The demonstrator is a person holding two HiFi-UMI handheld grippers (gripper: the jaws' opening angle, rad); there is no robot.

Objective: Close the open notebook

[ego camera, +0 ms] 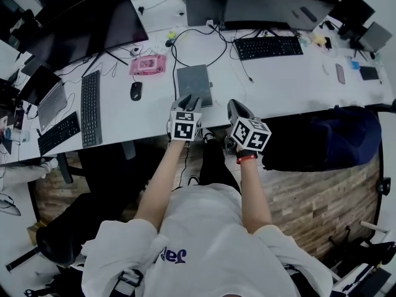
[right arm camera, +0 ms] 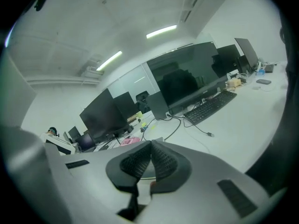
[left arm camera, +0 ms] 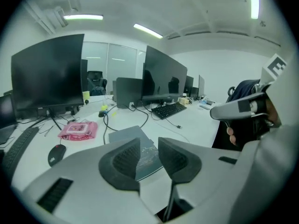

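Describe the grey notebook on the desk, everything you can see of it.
The notebook is a thin, dark grey rectangle with rounded corners. It lies flat and closed, cover up, on the white desk, near its front edge and right of the black mouse. Only the desk seems to touch it.

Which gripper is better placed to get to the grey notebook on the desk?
Left, probably. The left gripper points at the near edge of the notebook, jaws apart, and the notebook shows through the gap. The right gripper sits off to its side, jaws together.
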